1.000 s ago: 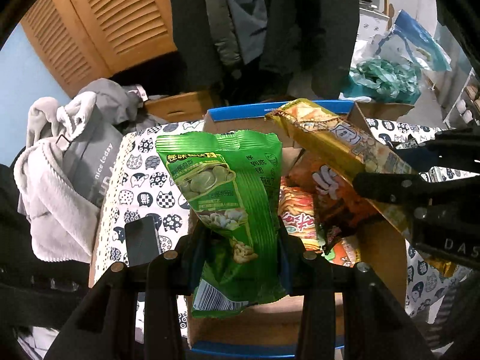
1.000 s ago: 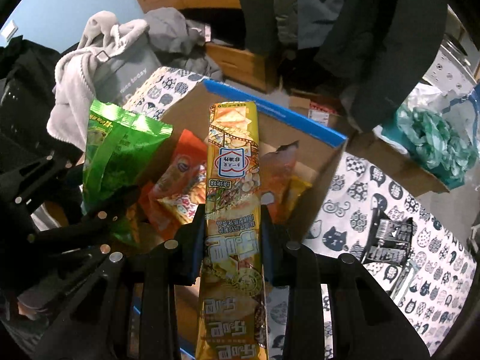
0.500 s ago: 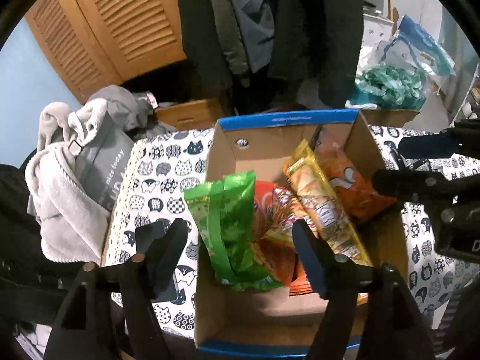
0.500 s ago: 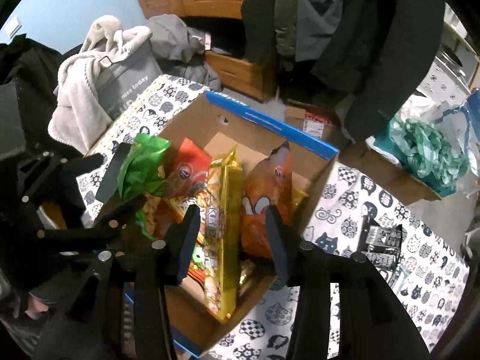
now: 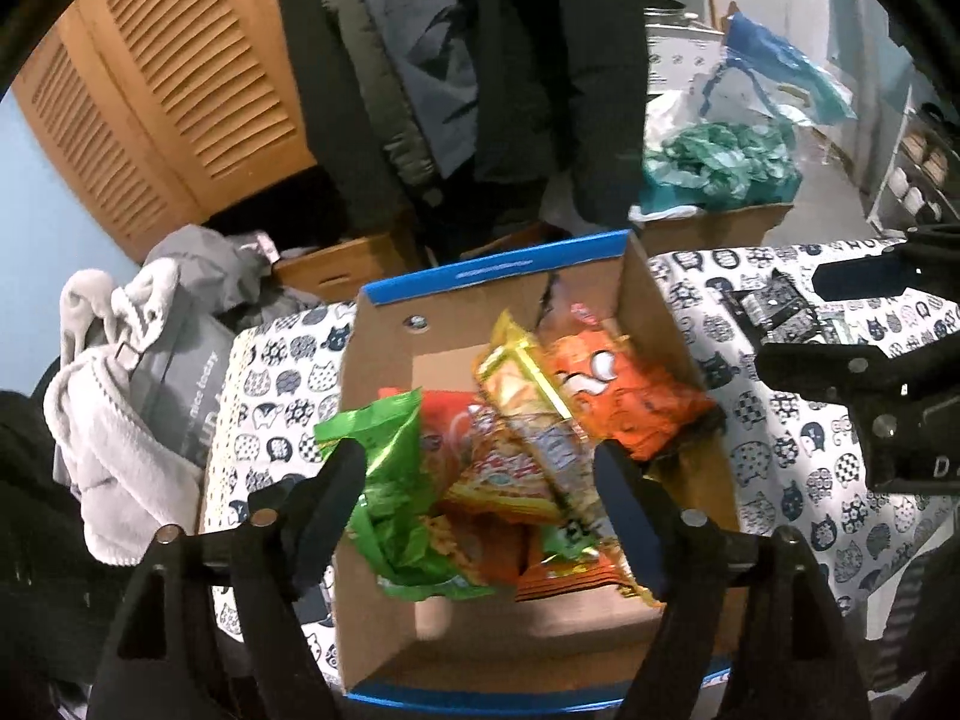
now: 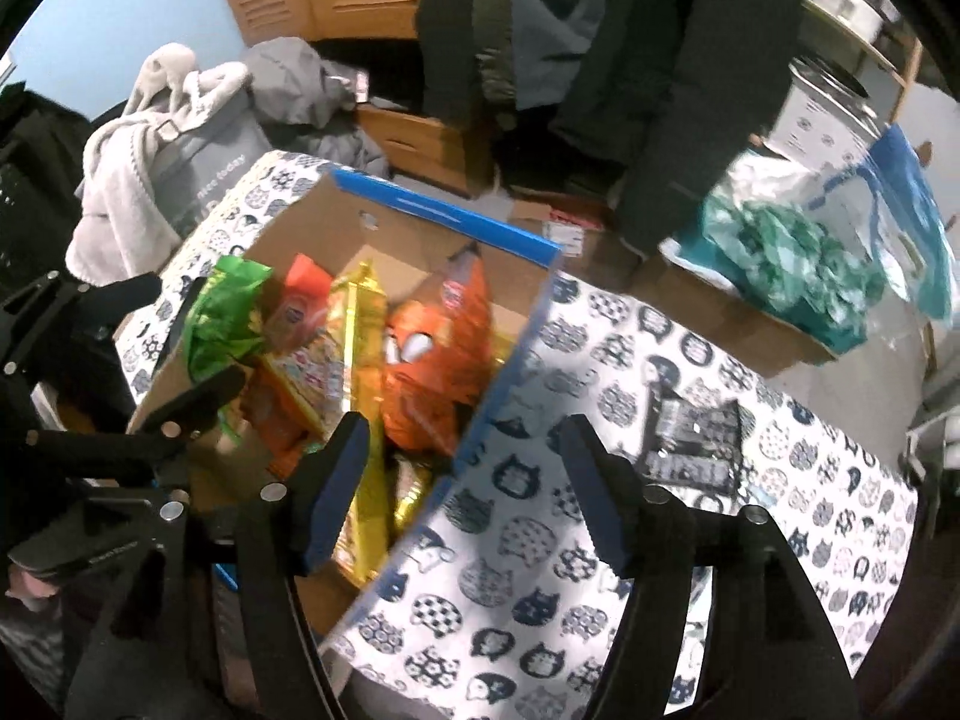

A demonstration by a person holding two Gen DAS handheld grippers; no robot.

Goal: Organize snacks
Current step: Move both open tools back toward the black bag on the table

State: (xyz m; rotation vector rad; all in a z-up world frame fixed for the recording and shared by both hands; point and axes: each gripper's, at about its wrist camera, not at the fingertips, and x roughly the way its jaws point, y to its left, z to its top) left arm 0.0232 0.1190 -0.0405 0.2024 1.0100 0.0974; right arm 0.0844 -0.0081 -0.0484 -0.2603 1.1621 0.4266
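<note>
A cardboard box (image 5: 480, 294) with a blue rim stands on the cat-print tablecloth and holds several snack bags. A green bag (image 5: 390, 480) leans at its left, a long yellow bag (image 5: 534, 402) lies in the middle, an orange bag (image 5: 624, 390) at the right. The box also shows in the right wrist view (image 6: 384, 222) with the green bag (image 6: 228, 318), yellow bag (image 6: 360, 324) and orange bag (image 6: 438, 360). My left gripper (image 5: 480, 492) is open and empty above the box. My right gripper (image 6: 462, 480) is open and empty over the box's right wall.
A dark packet (image 6: 690, 444) lies on the tablecloth (image 6: 540, 540) right of the box. A grey towel and bag (image 5: 132, 396) sit left of the table. Coats (image 5: 480, 60) hang behind. A box with teal plastic (image 6: 792, 264) stands at the back right.
Both grippers let go of their bags: the green and yellow bags now rest in the box. Both grippers have opened wide and pulled back up; the right one has shifted to the right.
</note>
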